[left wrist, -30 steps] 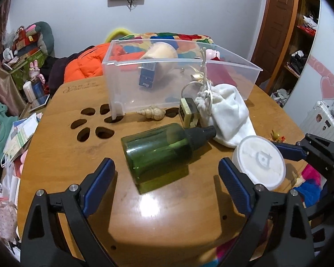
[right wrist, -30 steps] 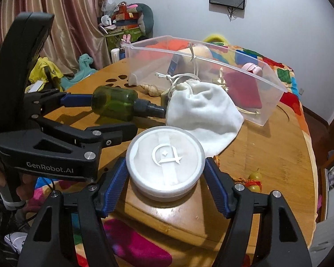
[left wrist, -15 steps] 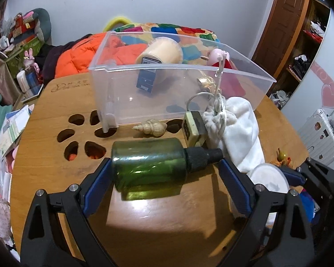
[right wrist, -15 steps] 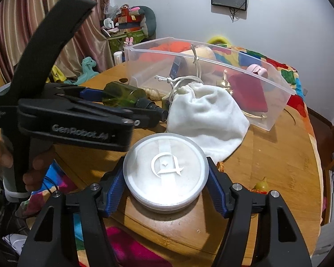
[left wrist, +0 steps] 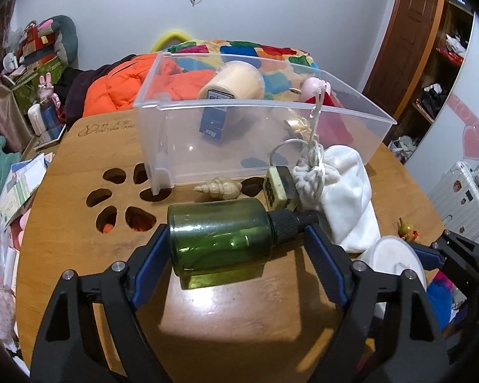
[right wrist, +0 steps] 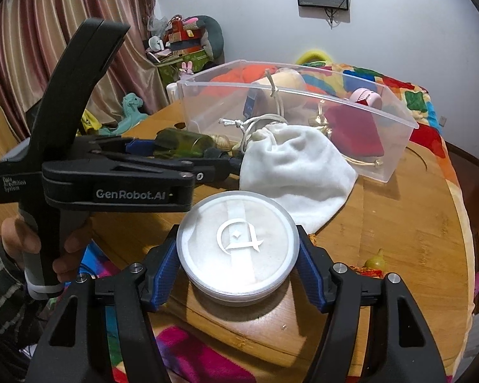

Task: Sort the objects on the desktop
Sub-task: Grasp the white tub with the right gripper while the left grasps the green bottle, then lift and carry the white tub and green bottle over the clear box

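Note:
A green bottle (left wrist: 220, 233) with a black cap lies on its side on the wooden table (left wrist: 79, 249). My left gripper (left wrist: 236, 249) is shut on it end to end, base against one finger, cap tip against the other. It also shows in the right wrist view (right wrist: 182, 143). My right gripper (right wrist: 236, 252) is shut on a round white case (right wrist: 236, 245) at the table's near edge; the case shows in the left wrist view (left wrist: 396, 258). A clear plastic bin (left wrist: 258, 134) stands behind, holding a cream jar (left wrist: 236, 79), a red pouch (right wrist: 357, 127) and small items.
A white drawstring bag (left wrist: 345, 194), a seashell (left wrist: 220, 188) and a small green-edged block (left wrist: 276, 188) lie in front of the bin. Paw-shaped cut-outs (left wrist: 118, 198) mark the table's left. A small yellow-green toy (right wrist: 375, 261) lies at the right.
My left gripper moved forward around the green bottle and closed on it. The right gripper stays shut on the white case, which now sits slightly higher.

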Motion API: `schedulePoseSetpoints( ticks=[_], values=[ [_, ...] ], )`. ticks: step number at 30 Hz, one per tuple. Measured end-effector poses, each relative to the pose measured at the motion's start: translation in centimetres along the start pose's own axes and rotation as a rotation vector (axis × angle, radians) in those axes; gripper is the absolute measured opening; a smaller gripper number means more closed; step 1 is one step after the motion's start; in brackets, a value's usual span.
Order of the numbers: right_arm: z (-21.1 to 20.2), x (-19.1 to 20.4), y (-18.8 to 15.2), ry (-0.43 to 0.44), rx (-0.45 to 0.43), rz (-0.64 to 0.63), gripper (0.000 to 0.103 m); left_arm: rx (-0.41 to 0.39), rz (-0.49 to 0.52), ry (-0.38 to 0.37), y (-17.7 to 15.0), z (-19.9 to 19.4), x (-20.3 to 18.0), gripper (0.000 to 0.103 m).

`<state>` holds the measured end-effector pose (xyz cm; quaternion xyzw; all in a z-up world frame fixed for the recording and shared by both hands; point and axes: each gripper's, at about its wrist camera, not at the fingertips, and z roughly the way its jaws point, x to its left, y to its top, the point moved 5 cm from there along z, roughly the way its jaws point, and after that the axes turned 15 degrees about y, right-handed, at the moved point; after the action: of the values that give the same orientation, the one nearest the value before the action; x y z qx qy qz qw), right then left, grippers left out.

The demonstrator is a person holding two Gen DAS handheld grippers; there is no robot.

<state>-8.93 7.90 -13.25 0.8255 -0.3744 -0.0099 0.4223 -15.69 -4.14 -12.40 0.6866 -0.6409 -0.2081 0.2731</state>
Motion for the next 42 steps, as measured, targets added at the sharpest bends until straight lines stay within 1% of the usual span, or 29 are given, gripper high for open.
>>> schedulePoseSetpoints(
  ticks=[4, 10, 17, 26, 32, 42],
  values=[
    [-0.5, 0.1, 0.2, -0.003, -0.008, 0.005, 0.062, -0.019, -0.018, 0.013, -0.3, -0.9, 0.6, 0.083],
    [-1.4, 0.2, 0.6, -0.022, -0.025, 0.007, 0.062, -0.061, -0.009, 0.053, -0.3, -2.6, 1.1, 0.083],
    [-2.8, -0.2, 1.5, -0.053, -0.051, 0.003, 0.062, -0.099, -0.001, 0.063, -0.1, -4.4, 1.0, 0.083],
    [-5.2, -1.6, 2.9, -0.087, -0.087, 0.02, 0.062, -0.152, 0.009, 0.082, 0.8, -6.1, 0.9, 0.083],
    [-6.4, -2.6, 4.5, -0.091, -0.114, 0.02, 0.062, -0.181, -0.003, 0.08, 1.8, -7.0, 1.1, 0.083],
    [-7.2, -4.1, 7.5, -0.138, -0.139, -0.021, 0.062, -0.212, 0.0, 0.083, 4.0, -7.2, 1.2, 0.083]
  ],
)
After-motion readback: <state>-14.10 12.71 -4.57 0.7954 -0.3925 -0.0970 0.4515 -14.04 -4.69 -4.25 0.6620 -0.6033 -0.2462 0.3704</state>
